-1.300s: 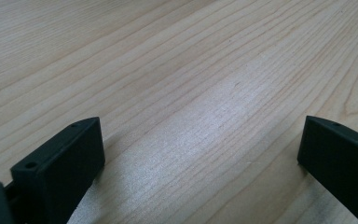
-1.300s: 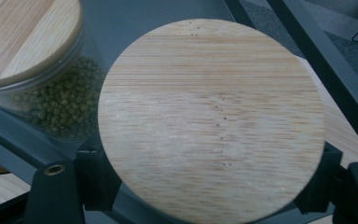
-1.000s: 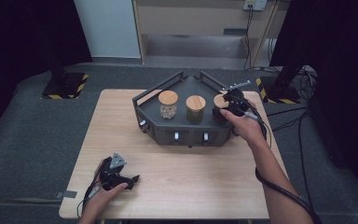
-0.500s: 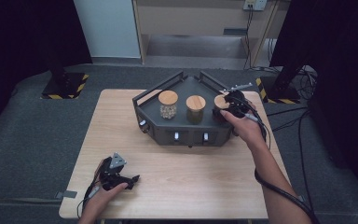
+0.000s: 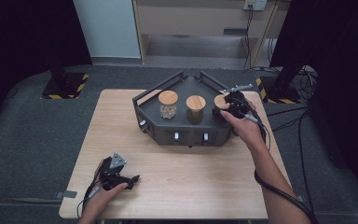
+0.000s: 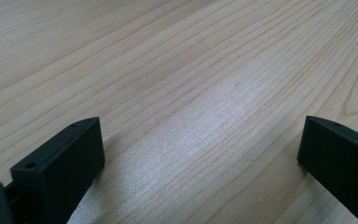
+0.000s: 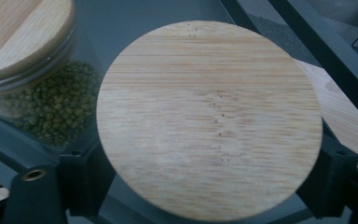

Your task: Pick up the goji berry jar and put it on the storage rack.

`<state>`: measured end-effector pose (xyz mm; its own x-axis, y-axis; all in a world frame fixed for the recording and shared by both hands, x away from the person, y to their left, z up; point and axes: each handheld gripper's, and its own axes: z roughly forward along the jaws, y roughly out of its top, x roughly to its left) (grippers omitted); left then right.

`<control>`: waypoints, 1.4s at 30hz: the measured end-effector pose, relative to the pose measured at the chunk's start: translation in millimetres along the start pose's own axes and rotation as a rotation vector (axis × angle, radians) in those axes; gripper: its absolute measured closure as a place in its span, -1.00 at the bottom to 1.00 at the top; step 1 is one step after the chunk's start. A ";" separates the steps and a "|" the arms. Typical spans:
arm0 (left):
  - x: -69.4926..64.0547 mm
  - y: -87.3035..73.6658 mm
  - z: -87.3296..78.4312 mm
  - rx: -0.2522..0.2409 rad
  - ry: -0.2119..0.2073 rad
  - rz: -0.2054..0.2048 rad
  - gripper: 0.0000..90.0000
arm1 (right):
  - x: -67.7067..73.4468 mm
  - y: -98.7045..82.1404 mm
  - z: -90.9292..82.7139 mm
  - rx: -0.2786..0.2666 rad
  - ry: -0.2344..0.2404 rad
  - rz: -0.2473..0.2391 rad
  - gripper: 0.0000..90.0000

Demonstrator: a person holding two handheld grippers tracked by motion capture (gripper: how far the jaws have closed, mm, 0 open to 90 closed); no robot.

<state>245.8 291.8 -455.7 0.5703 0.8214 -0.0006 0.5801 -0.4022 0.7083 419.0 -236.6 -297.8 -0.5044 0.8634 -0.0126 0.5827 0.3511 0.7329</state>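
Wooden desk (image 5: 177, 186), light grain, carries a dark angular tray (image 5: 186, 133) with raised rails toward its far side. Three glass jars with round bamboo lids stand in a row in the tray: left jar (image 5: 168, 104) with pale contents, middle jar (image 5: 196, 108) with green beans, right jar (image 5: 221, 106) at the tray's right end, just beside the middle one. Right gripper (image 5: 223, 112) sits at the right jar; in the right gripper view its bamboo lid (image 7: 209, 119) lies between the two black jaws, which have just been opening, so they flank the jar below the lid and appear to stand just off it rather than pinching it. Left gripper (image 5: 131, 178) rests on the near left of the desk, well apart from the tray, jaws spread wide over bare wood (image 6: 191, 93). Judgement: the jar is rigid glass, smooth and slippery, breakable if tipped against a rail; moderately heavy if filled. The lid probably lifts off loose, so take hold on the glass body under the lid's rim, squarely, not by the lid.
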 end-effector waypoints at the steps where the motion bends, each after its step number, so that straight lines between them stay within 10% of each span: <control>1: 0.0 0.0 0.0 0.000 0.000 0.000 -1.00 | -0.1 -1.8 -0.7 -0.005 -0.001 -0.007 -0.68; 15: 0.1 0.3 -0.1 0.002 0.000 0.002 -1.00 | 5.2 -23.4 -19.1 -0.064 -0.025 -0.073 -0.89; 42: 0.1 0.3 -0.1 0.002 0.000 0.002 -1.00 | 5.6 -42.3 -47.9 -0.041 0.015 -0.055 -0.90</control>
<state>246.0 291.8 -455.4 0.5715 0.8206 0.0011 0.5799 -0.4048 0.7070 361.0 -263.9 -296.2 -0.5445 0.8376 -0.0437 0.5275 0.3825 0.7586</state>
